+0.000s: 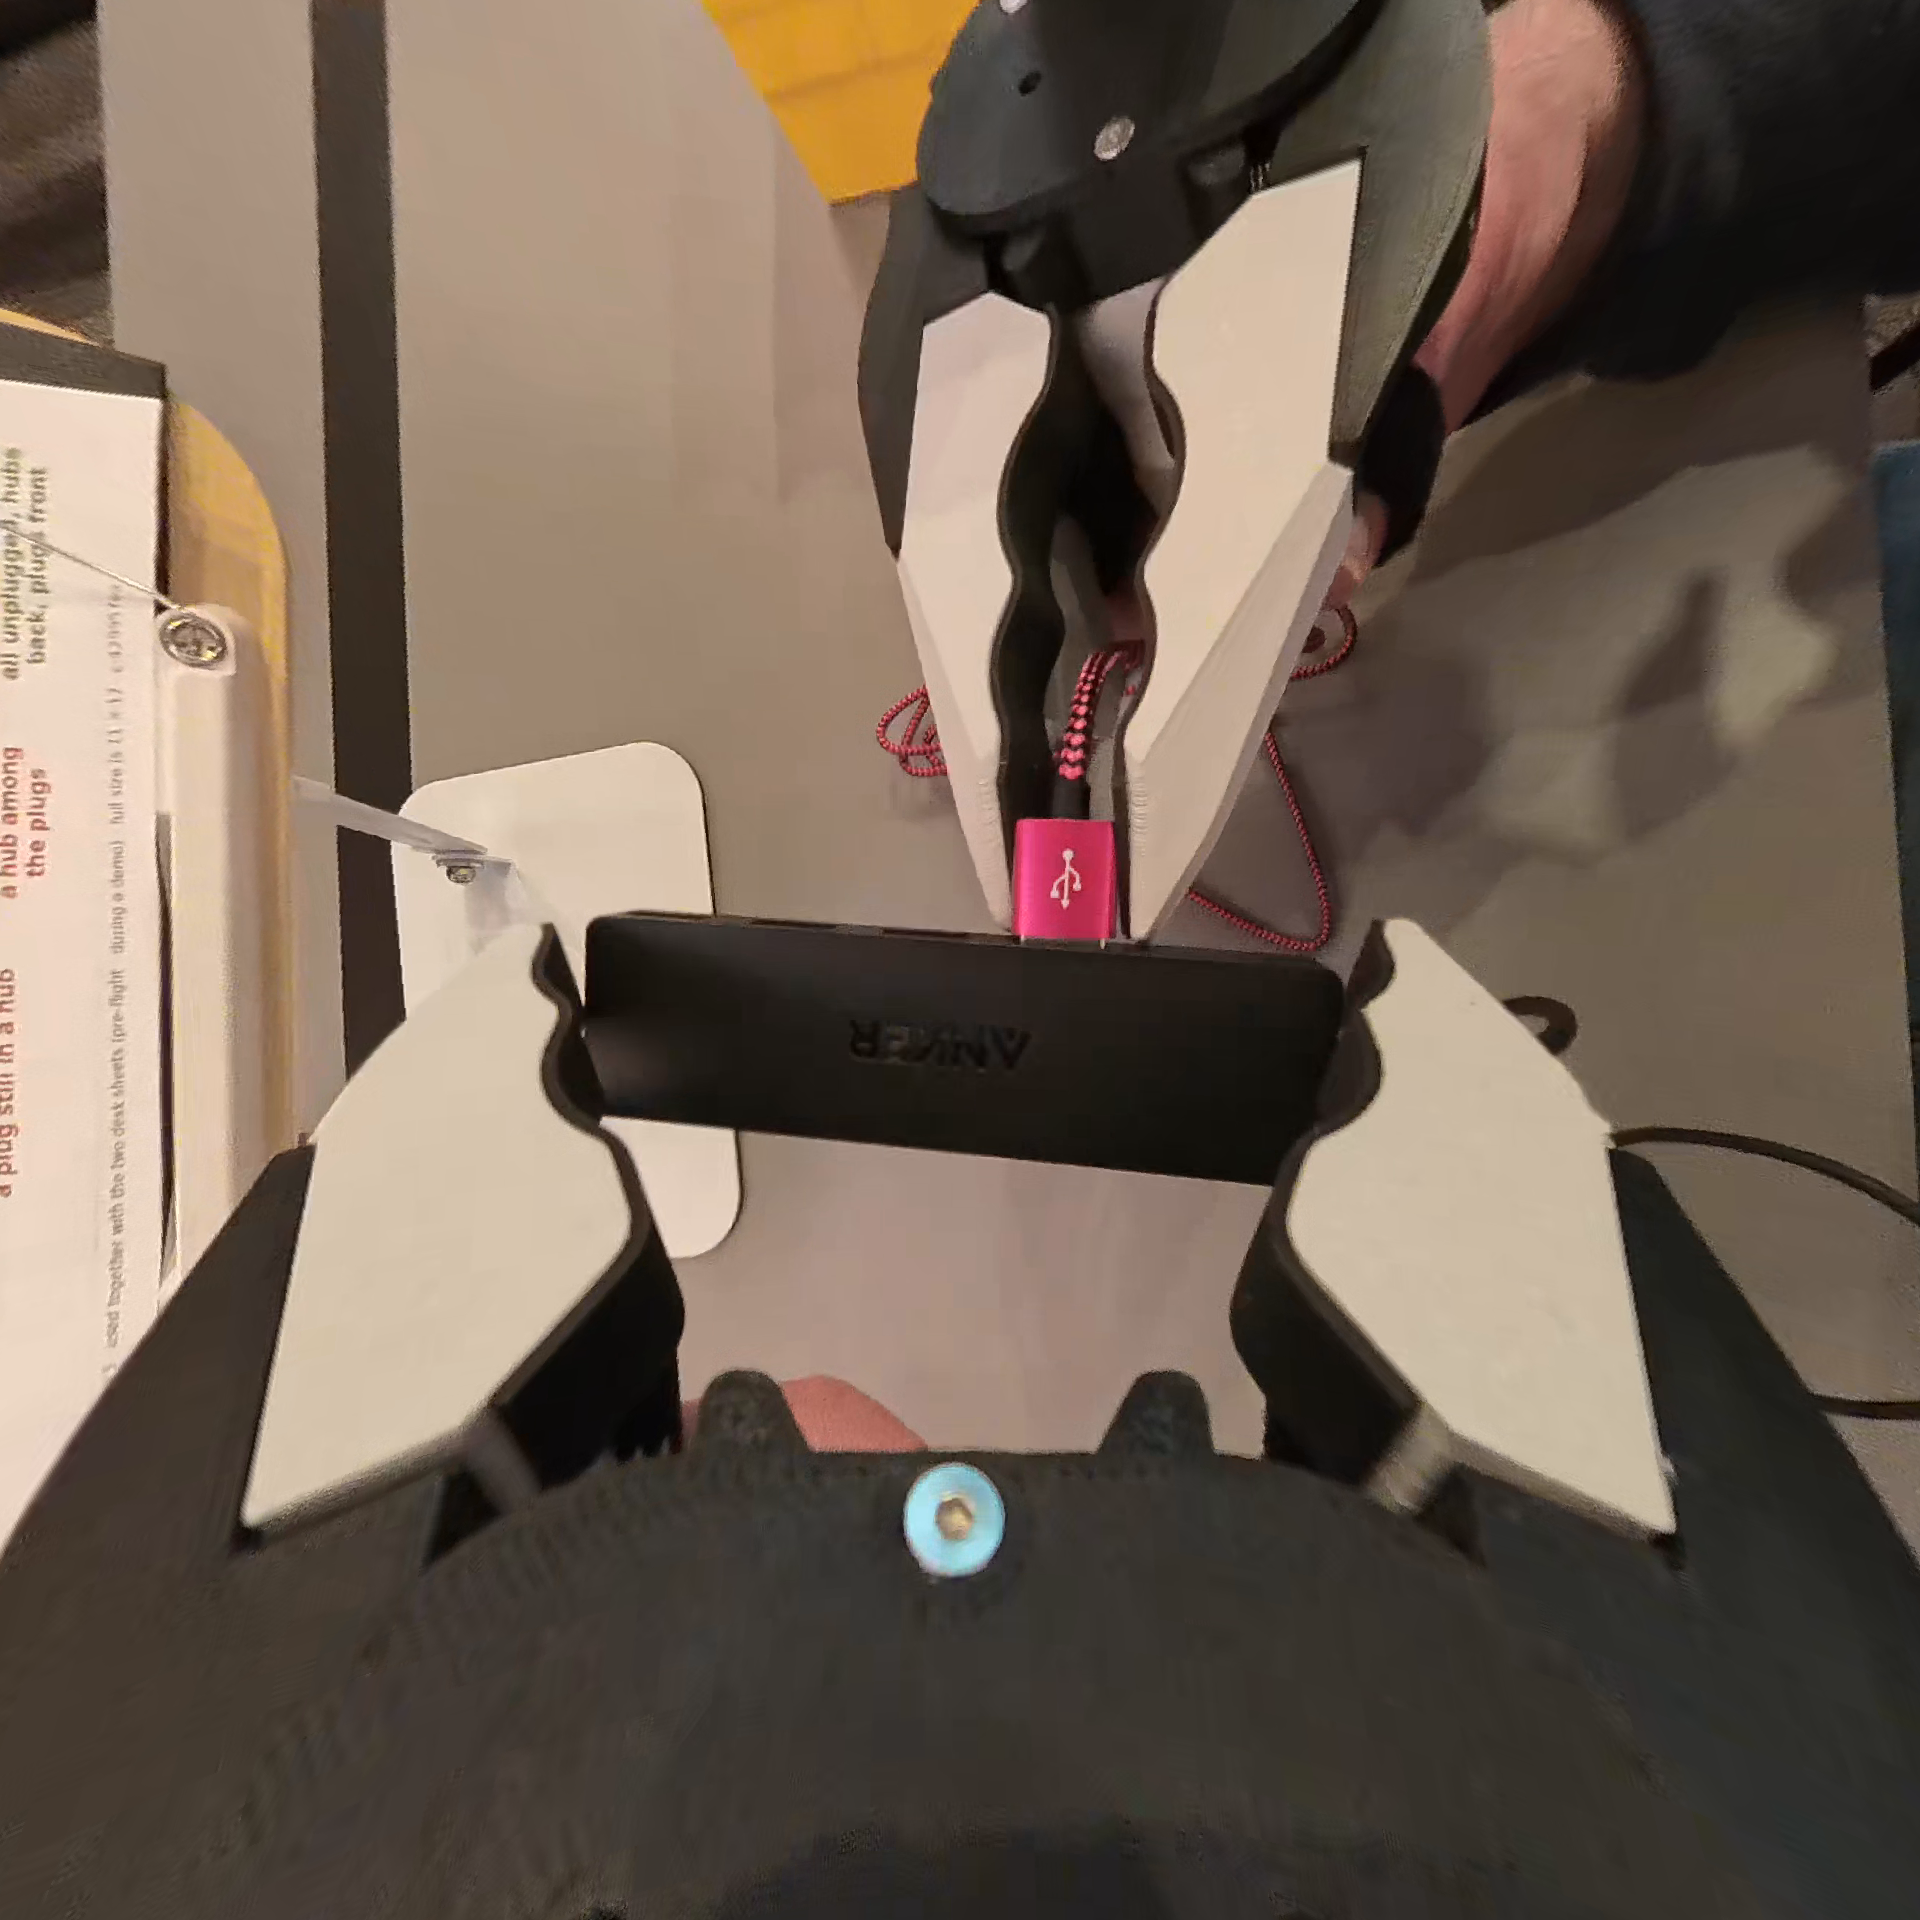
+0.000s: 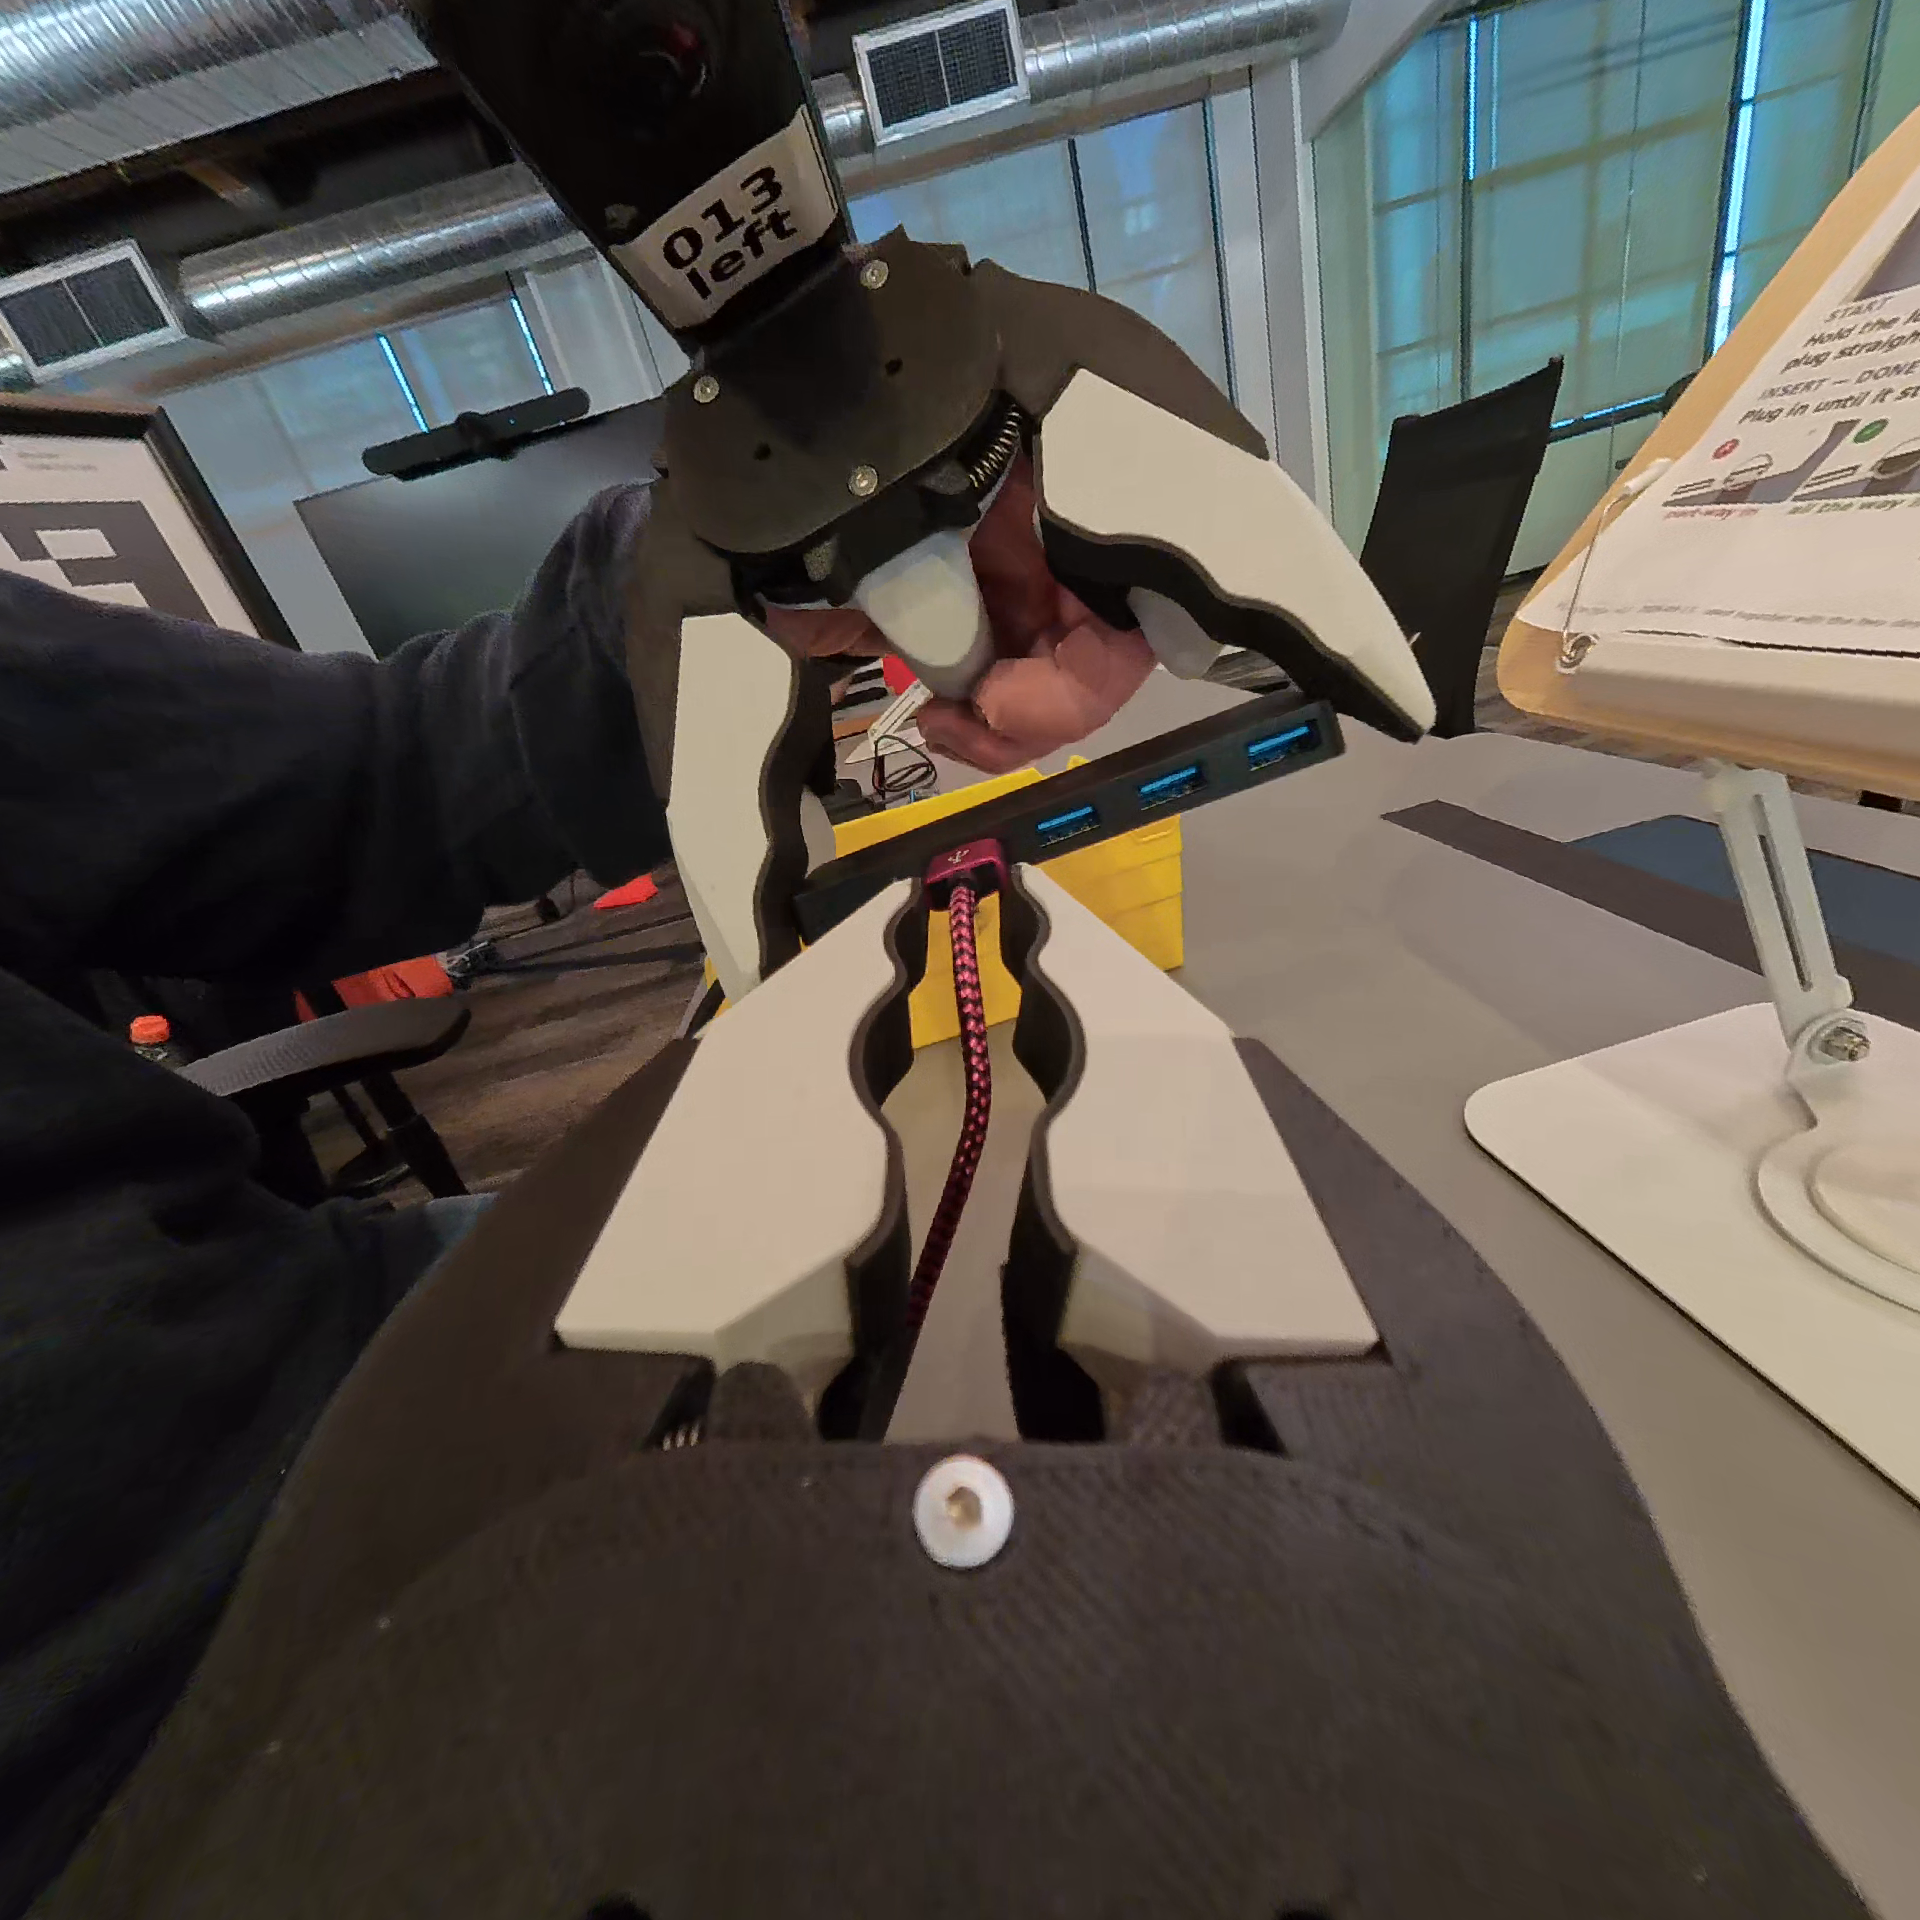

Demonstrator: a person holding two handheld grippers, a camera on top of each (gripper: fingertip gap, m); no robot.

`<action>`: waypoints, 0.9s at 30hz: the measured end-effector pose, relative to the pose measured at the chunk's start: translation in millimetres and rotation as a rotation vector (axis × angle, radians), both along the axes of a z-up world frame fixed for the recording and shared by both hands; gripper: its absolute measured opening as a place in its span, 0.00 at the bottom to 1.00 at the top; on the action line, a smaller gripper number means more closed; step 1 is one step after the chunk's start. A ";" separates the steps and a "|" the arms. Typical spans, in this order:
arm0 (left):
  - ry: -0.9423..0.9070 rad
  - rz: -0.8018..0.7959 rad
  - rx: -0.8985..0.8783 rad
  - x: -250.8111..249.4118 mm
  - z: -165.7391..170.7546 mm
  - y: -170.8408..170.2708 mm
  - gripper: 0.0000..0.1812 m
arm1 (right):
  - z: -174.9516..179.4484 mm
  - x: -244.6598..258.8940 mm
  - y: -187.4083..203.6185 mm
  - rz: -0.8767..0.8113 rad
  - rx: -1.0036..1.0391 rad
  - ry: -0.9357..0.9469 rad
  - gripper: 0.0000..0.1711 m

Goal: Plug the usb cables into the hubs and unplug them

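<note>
A black USB hub (image 1: 935,1049) is held off the grey table across my left gripper (image 1: 956,1039), whose two white fingers clamp its short ends. My right gripper (image 1: 1065,914) comes in from the far side, shut on a pink USB plug (image 1: 1065,878). The plug's housing sits against the hub's port edge, with no metal showing. In the right wrist view my right gripper (image 2: 968,883) pinches the plug (image 2: 966,864) at the leftmost port of the hub (image 2: 1143,795); three blue ports beside it stand free. The braided pink cable (image 2: 966,1039) runs back between the fingers. The left gripper (image 2: 1081,831) shows there too.
A document stand with a white base (image 1: 561,831) and a clipboard of printed sheets (image 1: 83,831) is left of the hub, and at the right in the right wrist view (image 2: 1662,1195). Loose pink cable (image 1: 1288,831) and the hub's black lead (image 1: 1766,1153) lie on the table. A yellow bin (image 2: 1122,904) sits beyond. Less than 4 cm separates the two grippers' tips.
</note>
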State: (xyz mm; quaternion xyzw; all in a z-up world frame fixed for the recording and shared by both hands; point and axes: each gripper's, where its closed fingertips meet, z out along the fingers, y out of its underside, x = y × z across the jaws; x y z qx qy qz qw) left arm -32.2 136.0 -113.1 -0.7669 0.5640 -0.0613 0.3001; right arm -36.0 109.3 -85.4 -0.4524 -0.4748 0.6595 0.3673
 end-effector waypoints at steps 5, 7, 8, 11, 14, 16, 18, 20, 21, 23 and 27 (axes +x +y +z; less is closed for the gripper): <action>0.018 -0.013 -0.029 0.8 -4.1 0.8 0.73 | -2.8 1.2 1.6 0.005 -0.022 -0.004 0.07; 0.004 -0.009 -0.050 1.6 -4.9 0.5 0.73 | -3.2 1.6 2.0 0.005 -0.019 -0.005 0.07; -0.003 -0.006 -0.068 1.7 -5.7 -0.4 0.73 | -3.7 1.7 1.7 0.005 -0.011 -0.008 0.07; -0.013 -0.006 -0.100 2.2 -5.7 -3.0 0.72 | -3.3 1.8 0.6 0.007 0.010 -0.013 0.07; -0.002 -0.009 -0.120 1.9 -4.5 -5.3 0.72 | -3.3 1.7 -0.5 0.003 0.049 -0.015 0.07; 0.011 -0.009 -0.128 1.0 -4.6 -5.7 0.72 | -3.5 1.3 -0.4 -0.007 0.082 -0.018 0.07; 0.013 -0.011 -0.147 0.6 -4.8 -7.3 0.72 | -2.3 2.0 -0.8 -0.013 0.110 -0.012 0.09; 0.017 -0.009 -0.168 -0.5 -5.6 -8.6 0.72 | -1.4 3.3 -2.0 -0.011 0.138 -0.013 0.11; 0.018 -0.010 -0.173 -0.8 -5.9 -9.1 0.72 | -0.1 4.1 -2.0 -0.009 0.143 -0.008 0.11; -0.003 -0.005 -0.195 1.0 -4.9 -10.3 0.72 | -1.4 3.8 -1.2 -0.009 0.159 -0.020 0.11; -0.032 0.004 -0.225 3.3 -5.1 -12.3 0.72 | -1.6 1.8 -2.4 0.005 0.173 -0.010 0.08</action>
